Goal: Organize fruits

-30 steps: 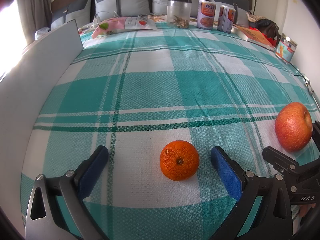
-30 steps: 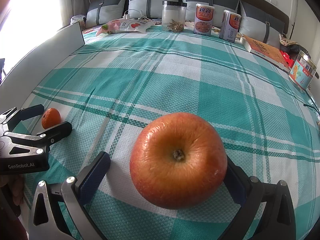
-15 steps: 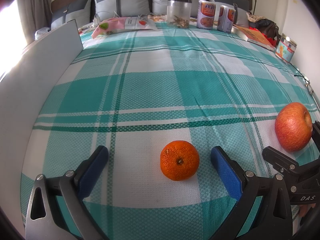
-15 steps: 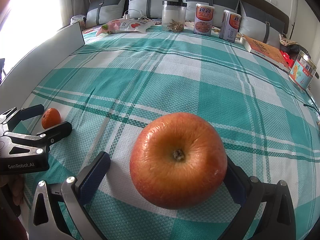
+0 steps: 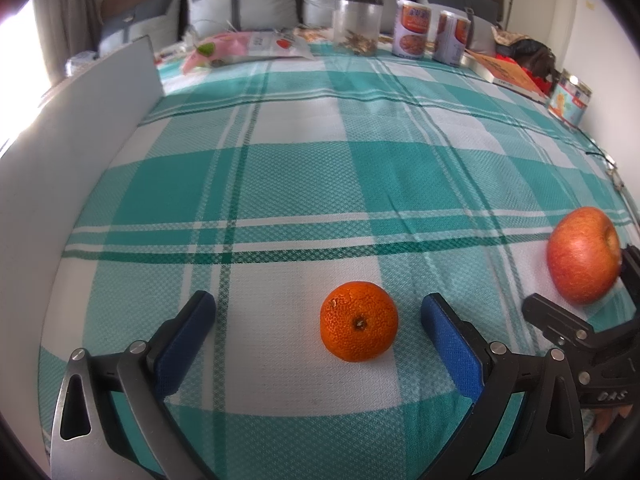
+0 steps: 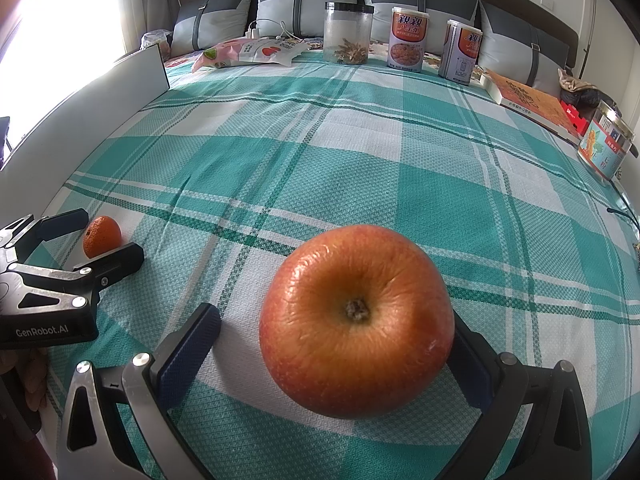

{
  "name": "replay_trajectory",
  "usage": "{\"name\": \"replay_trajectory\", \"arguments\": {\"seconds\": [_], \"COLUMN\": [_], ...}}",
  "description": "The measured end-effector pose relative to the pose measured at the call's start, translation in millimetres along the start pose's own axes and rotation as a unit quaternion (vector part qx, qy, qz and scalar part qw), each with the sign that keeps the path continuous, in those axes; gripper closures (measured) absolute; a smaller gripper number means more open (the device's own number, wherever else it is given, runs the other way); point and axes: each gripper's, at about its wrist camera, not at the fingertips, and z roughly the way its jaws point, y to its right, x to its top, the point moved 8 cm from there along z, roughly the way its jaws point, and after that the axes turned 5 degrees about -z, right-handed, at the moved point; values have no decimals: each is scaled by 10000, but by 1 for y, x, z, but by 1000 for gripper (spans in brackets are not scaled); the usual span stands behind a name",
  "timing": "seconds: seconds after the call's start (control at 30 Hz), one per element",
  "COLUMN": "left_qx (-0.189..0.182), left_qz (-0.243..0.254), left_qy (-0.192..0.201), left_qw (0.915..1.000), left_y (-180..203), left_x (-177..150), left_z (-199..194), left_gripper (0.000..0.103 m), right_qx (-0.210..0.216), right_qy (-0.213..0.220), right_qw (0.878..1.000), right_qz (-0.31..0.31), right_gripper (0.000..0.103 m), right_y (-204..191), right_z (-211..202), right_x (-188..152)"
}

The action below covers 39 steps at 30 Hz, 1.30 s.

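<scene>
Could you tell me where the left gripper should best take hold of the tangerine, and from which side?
Grip the tangerine across its widest middle, coming straight forward along the bedspread. It sits stem end towards the camera, already between the open fingers of the left gripper, with both round flanks free.

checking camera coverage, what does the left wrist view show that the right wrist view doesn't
Only the left wrist view shows the tangerine close up, sitting untouched between the open left gripper, and the apple from the side.

Only the right wrist view shows the apple's stem end close up, inside the open right gripper, with a gap at the left finger.

Both show the two fruits, the plaid bedspread, the clear jar and two cans.
</scene>
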Motion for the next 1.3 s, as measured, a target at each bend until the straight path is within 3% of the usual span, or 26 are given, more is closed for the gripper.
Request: {"name": "replay_trajectory", "arguments": {"seconds": [0.07,0.13,0.27,0.3,0.37,0.4,0.43,0.47,0.53,0.6,0.67,0.77,0.97,1.1,1.17,1.23,1.3], "left_qx": [-501,-771,-516,-506,-285,-320,-311,-297,-379,-445,-612,-995,-1685,-1333,-834,-358,-37], "left_qz": [52,18,295,353,516,543,530,490,246,-51,-397,-879,-1914,-2484,-2614,-2820,-3116], "left_qy": [-155,-231,-174,-206,-133,-88,-61,-64,-144,-226,-273,-181,327,865,960,753,386], "left_qw": [9986,9968,9981,9979,9982,9980,9981,9983,9989,9987,9970,9910,9664,9555,9568,9558,9494], "left_y": [-2,-5,2,5,10,14,14,12,7,-1,-10,-27,-98,-195,-243,-291,-326], "left_x": [-2,-4,0,1,3,3,3,4,3,0,-1,5,44,83,91,90,79], "left_z": [-8,-13,-12,-9,-6,-7,-8,-8,-11,-16,-29,-66,-168,-226,-230,-211,-178], "left_gripper": [1,3,6,23,36,47,67,74,74,75,75,75,75,75,75,75,75], "right_qx": [54,227,763,832,946,967,973,949,927,996,895,1235,2150,2775,3062,3190,3284], "right_qy": [13,66,68,9,-100,-139,-163,-203,-309,-410,-462,-462,-58,323,402,422,330], "right_qw": [10000,9997,9959,9949,9926,9917,9913,9916,9929,9934,9947,9896,9731,9593,9511,9462,9401], "right_qz": [30,107,483,577,753,836,874,857,676,384,229,579,825,420,51,-355,-857], "right_gripper": [0,0,0,0,1,3,8,11,26,35,36,36,36,36,36,36,36], "right_y": [0,2,10,13,19,23,26,28,27,17,13,6,-45,-121,-174,-227,-283], "right_z": [-1,-4,-19,-22,-25,-26,-26,-26,-20,-14,-14,-25,-64,-93,-100,-100,-92], "right_x": [-1,-1,-8,-8,-6,-3,-1,3,5,7,10,16,77,154,193,223,244]}}
